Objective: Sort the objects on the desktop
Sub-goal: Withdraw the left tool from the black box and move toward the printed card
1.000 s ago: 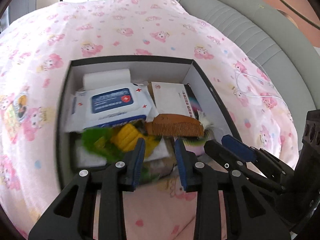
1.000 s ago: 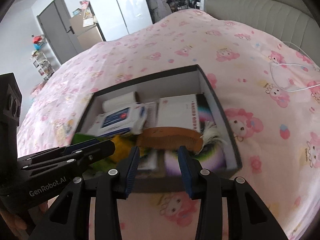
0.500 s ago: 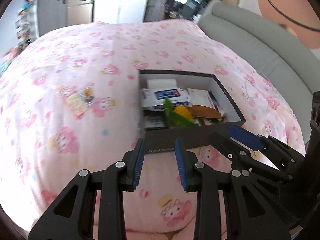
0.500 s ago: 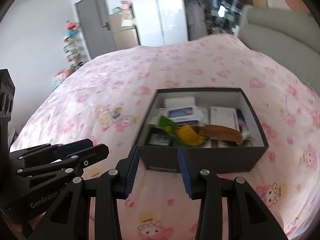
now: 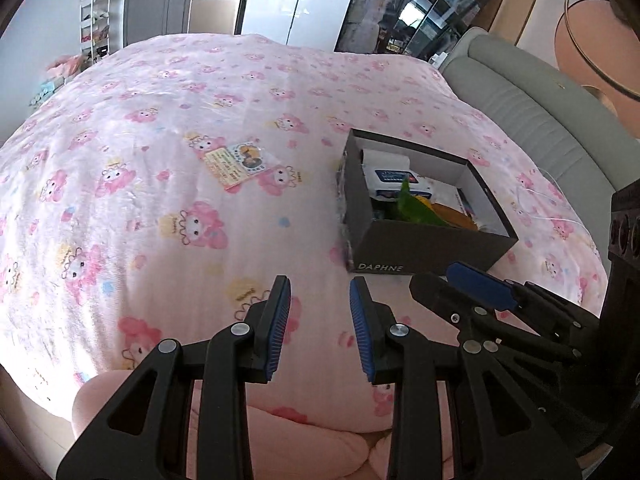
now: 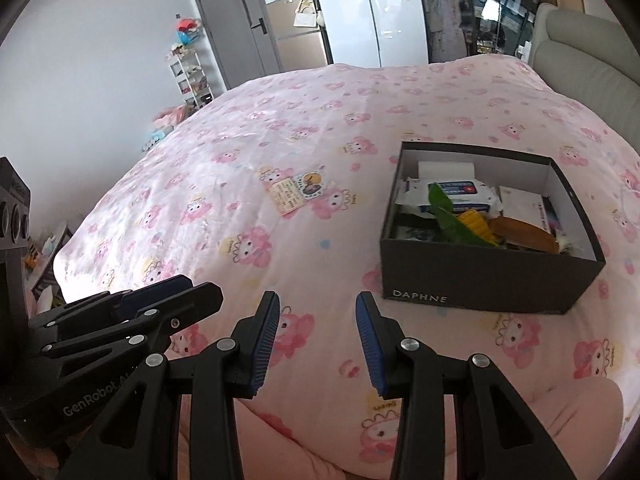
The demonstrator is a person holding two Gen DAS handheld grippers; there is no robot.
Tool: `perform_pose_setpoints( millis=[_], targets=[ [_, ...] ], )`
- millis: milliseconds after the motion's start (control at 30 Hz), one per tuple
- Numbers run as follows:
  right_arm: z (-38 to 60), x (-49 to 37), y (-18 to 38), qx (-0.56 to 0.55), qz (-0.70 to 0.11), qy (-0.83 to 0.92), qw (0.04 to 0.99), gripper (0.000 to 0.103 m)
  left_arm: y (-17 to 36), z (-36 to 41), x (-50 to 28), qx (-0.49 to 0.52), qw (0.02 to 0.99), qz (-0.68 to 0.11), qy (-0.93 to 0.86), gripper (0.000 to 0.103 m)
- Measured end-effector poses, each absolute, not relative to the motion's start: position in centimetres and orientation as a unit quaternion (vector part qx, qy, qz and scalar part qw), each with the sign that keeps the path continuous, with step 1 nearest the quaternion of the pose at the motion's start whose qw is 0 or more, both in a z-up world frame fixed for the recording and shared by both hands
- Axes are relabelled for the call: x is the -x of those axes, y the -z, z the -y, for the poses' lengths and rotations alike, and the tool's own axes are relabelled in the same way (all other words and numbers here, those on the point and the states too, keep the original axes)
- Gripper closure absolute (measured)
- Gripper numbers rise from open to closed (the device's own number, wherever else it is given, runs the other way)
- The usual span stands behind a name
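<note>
Your left gripper [image 5: 320, 312] and right gripper [image 6: 317, 330] both hang released and empty over the pink cartoon-print bedspread [image 6: 280, 140]. At two o'clock sits the filled dark cardboard box [image 6: 480, 276]; a small printed card [image 6: 298, 191] lies at eleven.

The box [image 6: 488, 280] sits on the bed [image 6: 280, 140], with a card [image 6: 296, 192] lying well apart to its left. Inside (packed close) a wipes pack [image 6: 452, 194] lies behind the comb [image 6: 524, 232], a roll [image 6: 446, 169] against the far wall.
</note>
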State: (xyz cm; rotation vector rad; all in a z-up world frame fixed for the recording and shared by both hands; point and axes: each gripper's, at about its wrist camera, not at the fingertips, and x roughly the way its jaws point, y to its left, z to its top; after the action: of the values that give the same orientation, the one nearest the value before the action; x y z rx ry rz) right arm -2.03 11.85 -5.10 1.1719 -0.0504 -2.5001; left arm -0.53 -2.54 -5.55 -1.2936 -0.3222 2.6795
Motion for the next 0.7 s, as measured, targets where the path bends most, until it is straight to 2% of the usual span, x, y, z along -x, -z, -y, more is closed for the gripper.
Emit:
perform_pose_setpoints(
  millis=[400, 700],
  targets=[
    [-8.9, 4.1, 6.0, -0.424, -0.019, 0.888, 0.178, 0.067, 7.6, 5.3, 2.5, 0.438, 0.053, 0.137, -0.887, 0.074],
    [-7.6, 8.4, 7.3, -0.432, -0.029, 0.885, 0.168, 0.067, 8.7, 6.2, 6.7, 0.438, 0.038, 0.124, -0.89, 0.074]
  ],
)
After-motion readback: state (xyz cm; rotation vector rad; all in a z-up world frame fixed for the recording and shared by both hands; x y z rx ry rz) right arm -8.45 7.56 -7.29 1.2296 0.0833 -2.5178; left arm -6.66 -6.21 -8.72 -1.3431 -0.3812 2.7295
